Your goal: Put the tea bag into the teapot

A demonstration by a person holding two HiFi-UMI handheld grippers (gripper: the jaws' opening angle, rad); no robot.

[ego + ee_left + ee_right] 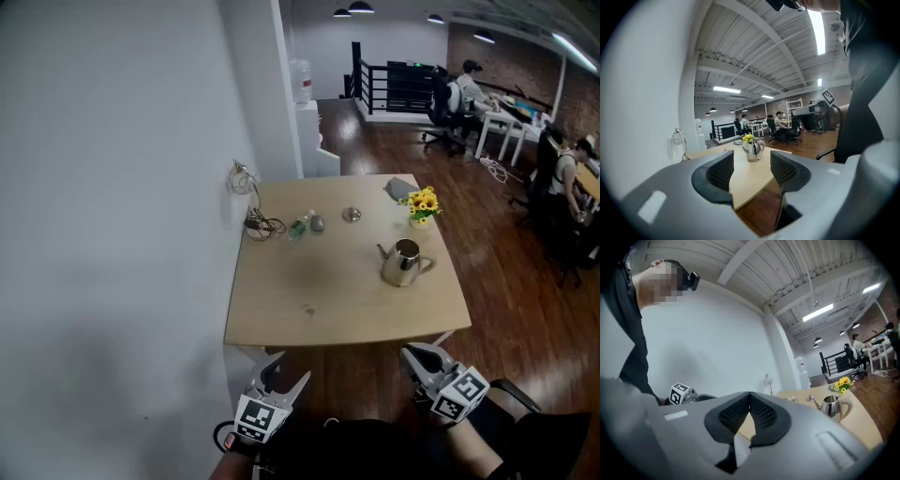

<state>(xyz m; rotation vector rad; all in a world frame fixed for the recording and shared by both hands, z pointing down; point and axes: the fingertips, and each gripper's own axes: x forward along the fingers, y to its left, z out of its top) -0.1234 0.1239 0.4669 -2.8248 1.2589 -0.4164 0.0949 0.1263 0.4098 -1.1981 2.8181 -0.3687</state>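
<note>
Head view: the shiny steel teapot [403,262] stands right of centre on the pale wooden surface [328,300], with a small greenish packet [298,228] well apart from it, farther back. Nearer the camera, the left tool [286,370] gapes empty and the right tool [410,353] is closed on nothing.

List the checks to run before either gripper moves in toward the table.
1. Teapot upright on the table: ok.
2. Teapot opening uncovered: cannot tell, too small.
3. Tea bag located: cannot tell; the small items beside the cable are too small to identify.
4. Left gripper open and empty: ok.
5. Right gripper ready to grasp: not ok, its fingers are together with nothing between them.
6. Both grippers short of the table's near edge, touching nothing: ok.
</note>
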